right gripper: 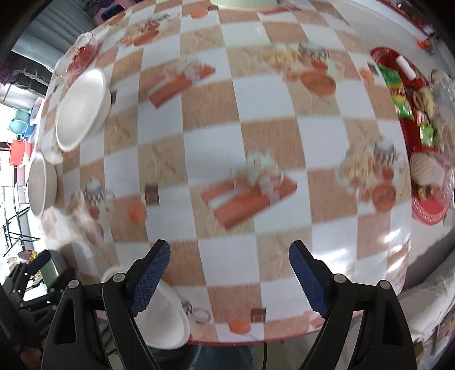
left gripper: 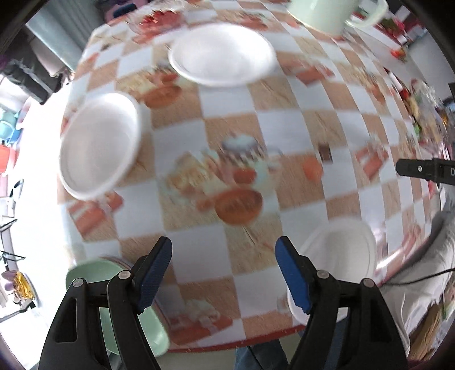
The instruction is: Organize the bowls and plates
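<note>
My left gripper hangs open above the checkered tablecloth, with nothing between its blue pads. A white bowl sits just right of it by the table's front edge, and a pale green bowl lies partly hidden behind its left finger. Two white plates rest farther back. My right gripper is also open and empty over bare cloth. The white bowl lies at its lower left. Two white dishes sit at the left edge.
A pale green mug stands at the far side. A red tray of snacks fills the right end, and a glass bowl with red contents sits at the far left. The table's front edge runs just below both grippers.
</note>
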The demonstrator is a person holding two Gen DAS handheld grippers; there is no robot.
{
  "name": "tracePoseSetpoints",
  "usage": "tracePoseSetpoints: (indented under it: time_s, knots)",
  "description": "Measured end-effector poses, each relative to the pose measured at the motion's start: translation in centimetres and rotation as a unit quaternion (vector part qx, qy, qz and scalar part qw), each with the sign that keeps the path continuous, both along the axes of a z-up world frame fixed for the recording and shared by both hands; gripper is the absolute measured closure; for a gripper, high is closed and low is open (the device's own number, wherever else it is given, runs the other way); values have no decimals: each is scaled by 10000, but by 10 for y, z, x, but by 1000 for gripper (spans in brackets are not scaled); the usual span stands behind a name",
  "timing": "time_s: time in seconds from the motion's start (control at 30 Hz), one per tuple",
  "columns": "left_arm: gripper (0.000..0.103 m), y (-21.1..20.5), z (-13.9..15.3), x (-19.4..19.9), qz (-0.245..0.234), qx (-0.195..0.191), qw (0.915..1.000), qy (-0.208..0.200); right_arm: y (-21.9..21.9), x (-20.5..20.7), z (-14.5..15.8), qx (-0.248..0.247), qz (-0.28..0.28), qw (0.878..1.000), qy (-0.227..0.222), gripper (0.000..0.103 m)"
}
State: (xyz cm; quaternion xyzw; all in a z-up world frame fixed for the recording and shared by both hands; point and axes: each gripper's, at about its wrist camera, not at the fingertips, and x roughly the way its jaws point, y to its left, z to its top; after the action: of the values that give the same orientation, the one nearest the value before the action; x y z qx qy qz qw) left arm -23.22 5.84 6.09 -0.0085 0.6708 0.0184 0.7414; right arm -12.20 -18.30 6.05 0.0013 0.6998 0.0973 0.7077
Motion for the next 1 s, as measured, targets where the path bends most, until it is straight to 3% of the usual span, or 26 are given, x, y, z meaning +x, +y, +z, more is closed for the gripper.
tracePoseSetpoints:
  time_s: [0.13, 0.23, 0.53, 1.0]
  knots:
    - [25, 26, -2, 28, 232, 100, 9996, -135, 21, 32, 10, 2, 163, 9998, -109, 16]
    - [25, 45, 15, 43, 392, 151, 9989, -227, 42, 37, 9, 28, 271, 9995, -150, 16]
    - [25, 64, 19, 104, 633, 375, 9963, -442, 102, 73, 5, 213, 511, 9983, -173, 16]
    - [25, 80, -10, 185, 757, 751, 9932, -459, 170, 129, -22, 402, 454, 9981, -96, 16]
